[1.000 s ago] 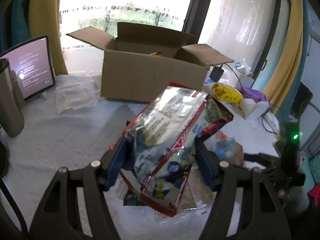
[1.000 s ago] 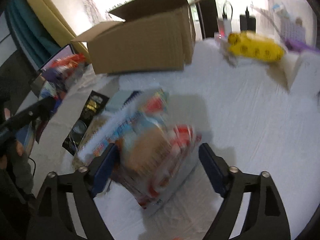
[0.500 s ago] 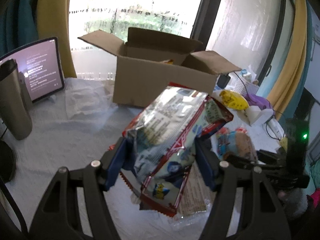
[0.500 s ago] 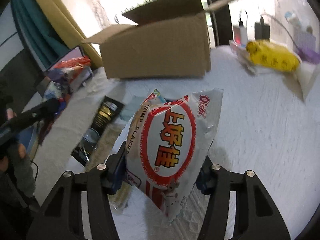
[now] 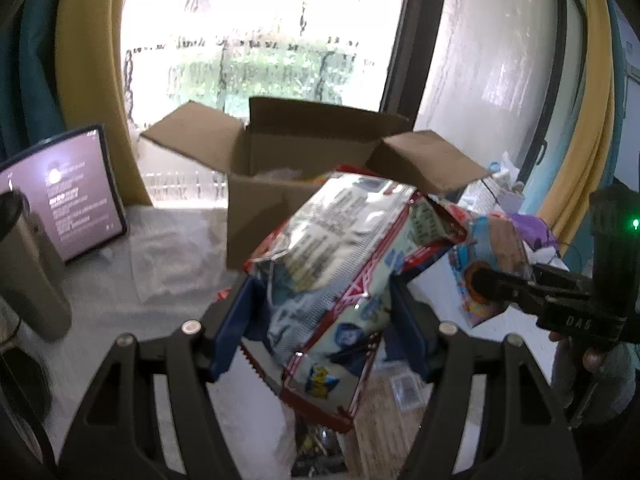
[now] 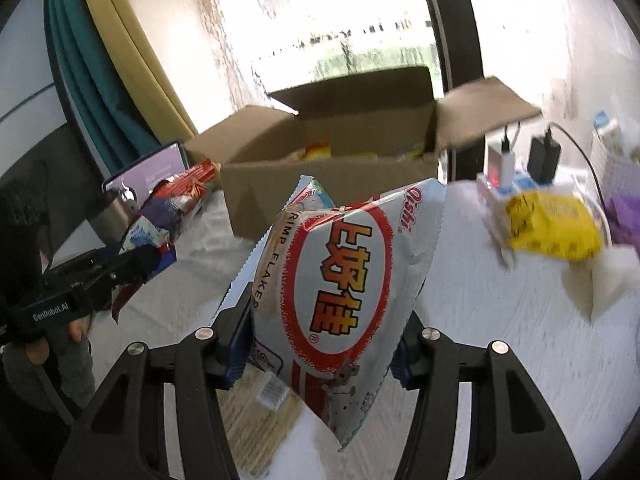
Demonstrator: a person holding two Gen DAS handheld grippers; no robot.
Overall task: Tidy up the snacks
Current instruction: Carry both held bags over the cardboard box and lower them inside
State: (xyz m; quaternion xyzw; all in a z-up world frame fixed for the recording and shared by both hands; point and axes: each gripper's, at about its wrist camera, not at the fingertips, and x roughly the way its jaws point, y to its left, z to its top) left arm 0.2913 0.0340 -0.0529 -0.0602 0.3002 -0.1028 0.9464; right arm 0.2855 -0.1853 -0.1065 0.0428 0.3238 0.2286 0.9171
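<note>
My left gripper [image 5: 320,320] is shut on a shiny red-edged snack bag [image 5: 340,264] held above the table, in front of the open cardboard box [image 5: 280,168]. My right gripper [image 6: 320,344] is shut on a white shrimp-flakes bag [image 6: 344,276] with a red oval, also lifted clear of the table. The same box [image 6: 328,184] stands behind it with several snacks inside. In the left wrist view the right gripper [image 5: 500,284] shows at the right with its bag [image 5: 492,248]. In the right wrist view the left gripper [image 6: 132,264] shows at the left holding its bag [image 6: 176,200].
A lit tablet [image 5: 64,196] leans at the left beside a metal tumbler [image 5: 28,268]. More snack packets [image 5: 384,408] lie on the white table below my grippers. A yellow packet [image 6: 552,224], chargers [image 6: 540,156] and white foam pieces sit at the right. A window is behind the box.
The right gripper closed on the shrimp-flakes bag and lifted it off the table. Both grippers rose with their bags and came nearer the box.
</note>
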